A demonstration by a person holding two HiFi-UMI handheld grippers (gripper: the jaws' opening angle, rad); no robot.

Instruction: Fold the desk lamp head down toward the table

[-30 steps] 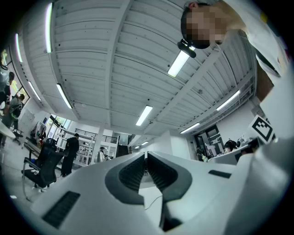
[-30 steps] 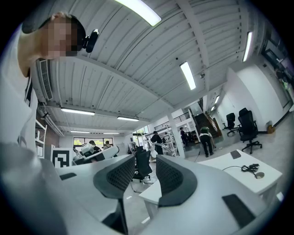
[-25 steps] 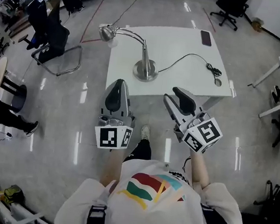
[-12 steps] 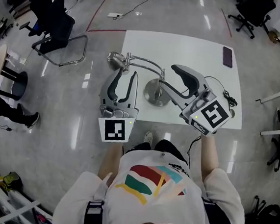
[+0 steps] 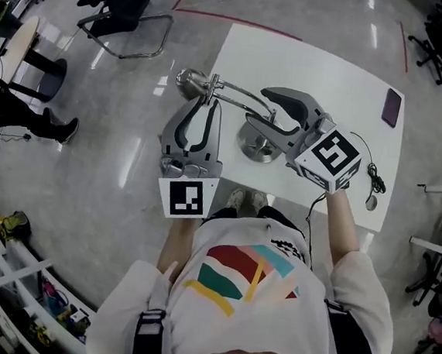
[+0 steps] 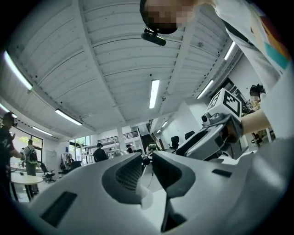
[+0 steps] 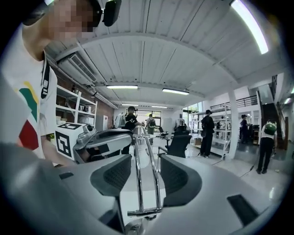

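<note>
A chrome desk lamp stands on the white table (image 5: 324,73): round base (image 5: 259,147), twin-rod arm (image 5: 233,94) and head (image 5: 187,80) out past the table's left edge. My left gripper (image 5: 206,102) reaches up to the arm's joint beside the head. Its jaws are closing, with the dark joint knob (image 6: 146,160) between the tips and no clear press. My right gripper (image 5: 257,106) comes in from the right. Its open jaws straddle the rods (image 7: 137,183) with a thin gap on each side. The lamp head (image 7: 138,131) shows beyond them.
A dark phone (image 5: 391,107) lies at the table's far right, and the lamp's black cable (image 5: 366,167) runs to the right edge. An office chair (image 5: 121,7) stands on the glossy floor to the left. People and shelves fill the room behind.
Both grippers have come forward from in front of the table to the lamp arm. The left jaws were shut and now stand apart around the joint. The right jaws now straddle the rods.
</note>
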